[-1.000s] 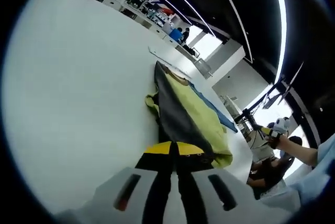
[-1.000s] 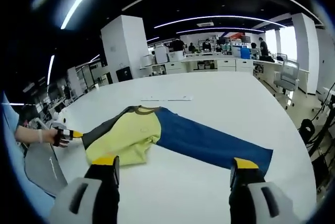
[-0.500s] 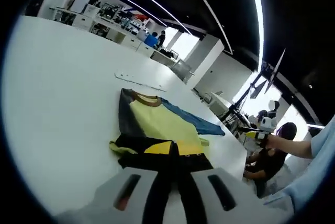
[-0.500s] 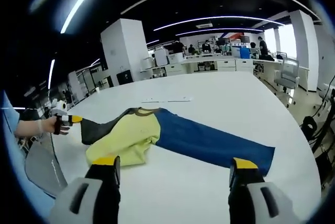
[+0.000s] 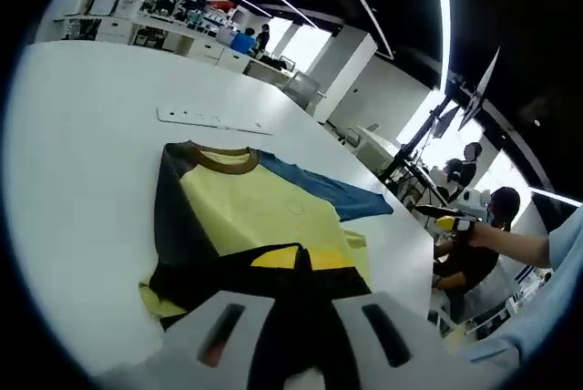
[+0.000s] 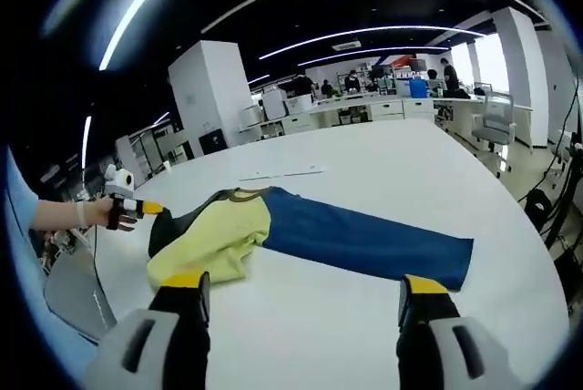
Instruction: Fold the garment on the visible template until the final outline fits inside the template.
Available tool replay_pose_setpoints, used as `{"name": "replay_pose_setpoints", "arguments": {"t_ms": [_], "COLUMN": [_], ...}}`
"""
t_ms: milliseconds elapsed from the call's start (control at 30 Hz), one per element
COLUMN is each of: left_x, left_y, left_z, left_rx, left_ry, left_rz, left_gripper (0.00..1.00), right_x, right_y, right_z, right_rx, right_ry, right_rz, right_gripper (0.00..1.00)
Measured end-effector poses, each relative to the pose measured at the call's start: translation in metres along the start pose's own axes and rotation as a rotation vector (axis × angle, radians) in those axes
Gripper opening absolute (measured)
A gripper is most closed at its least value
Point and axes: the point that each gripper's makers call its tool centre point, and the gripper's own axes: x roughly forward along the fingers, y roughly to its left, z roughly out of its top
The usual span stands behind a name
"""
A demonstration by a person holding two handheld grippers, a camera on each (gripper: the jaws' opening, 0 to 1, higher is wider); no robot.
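Left gripper: jaws pinched together on a dark fold of the shirt right at their tips. Lifted cloth hangs in front of the camera. Looks like the dark sleeve being carried in over the yellow body.

Right gripper: jaws spread wide, nothing between them, hovering above the bare white table just short of the shirt's near edge.

In the right gripper view the shirt lies flat across the table, long axis running left to right. Yellow body and dark sleeve sit at the left, the blue sleeve stretches well out to the right. The collar is on the far side.

Key relation: the blue sleeve end lies ahead and right of the right jaws, well apart from the left gripper. My read is that the right hand is the nearer one for that fold.

A thin pale strip lies on the table beyond the collar. Can't tell whether it belongs to the template; no clear template outline resolvable.

Far: desks and people.
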Motion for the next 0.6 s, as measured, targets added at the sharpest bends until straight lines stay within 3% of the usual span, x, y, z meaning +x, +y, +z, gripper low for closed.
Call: {"name": "replay_pose_setpoints", "arguments": {"t_ms": [300,400,500,600], "left_x": [0.015,0.014,0.012,0.002], "left_y": [0.005,0.003,-0.004,-0.008], "left_z": [-0.003,0.001,0.002,0.006], "left_rx": [-0.010,-0.006,0.026,0.061], "left_ry": [0.004,-0.012,-0.011,-0.023], "left_rz": [0.026,0.025,0.014,0.016], "left_gripper": [0.02,0.17,0.40,0.50], "right_x": [0.004,0.008,0.012,0.016], "right_y": [-0.006,-0.006,-0.004,-0.001], "right_z": [-0.001,-0.001,0.002,0.008], "right_rx": [0.020,0.020,0.017,0.008], "right_ry": [-0.014,-0.011,-0.008,-0.018], "right_rz": [-0.001,0.001,0.007,0.017], "right_gripper": [0.86,0.85,0.85,0.85]}}
